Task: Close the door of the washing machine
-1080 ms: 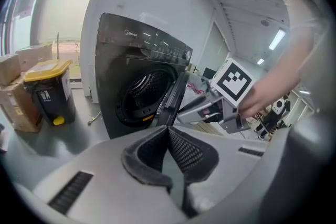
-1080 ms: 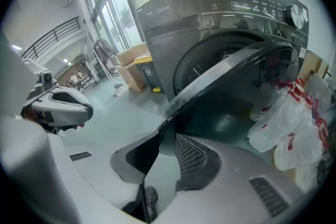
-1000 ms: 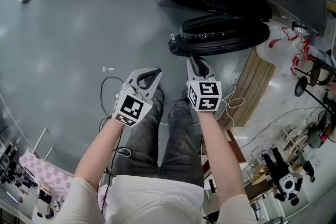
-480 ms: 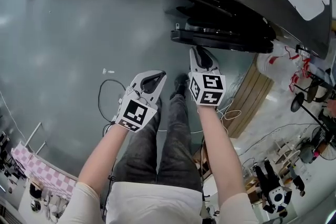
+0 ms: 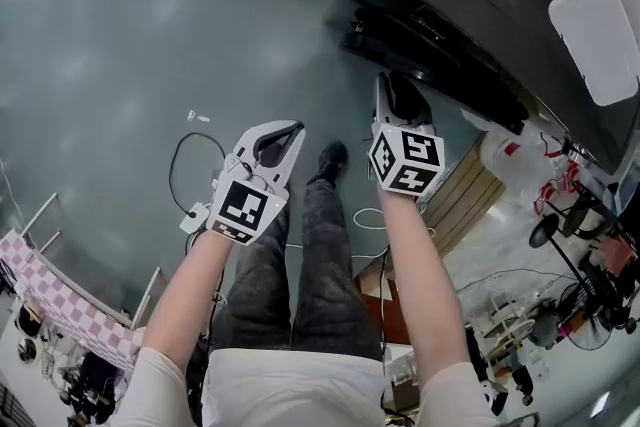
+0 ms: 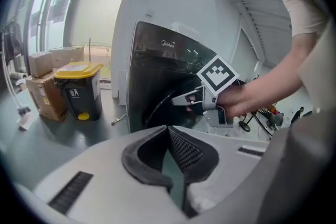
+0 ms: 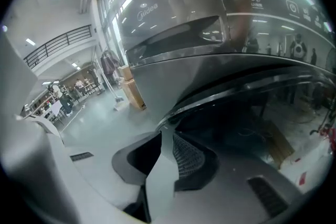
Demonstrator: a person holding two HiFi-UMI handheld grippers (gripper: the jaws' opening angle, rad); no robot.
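Grey floor underfoot: your right hand-held gripper, barely parted, empty, sits by the door; left hand-held gripper closed, empty.

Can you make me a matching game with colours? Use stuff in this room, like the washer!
Things:
1. washer
2. bin lid
3. cloth
4. boxes

Colours:
a. brown
b. dark grey
c. pink checks
d. yellow

Pairs: 1-b, 2-d, 3-c, 4-a
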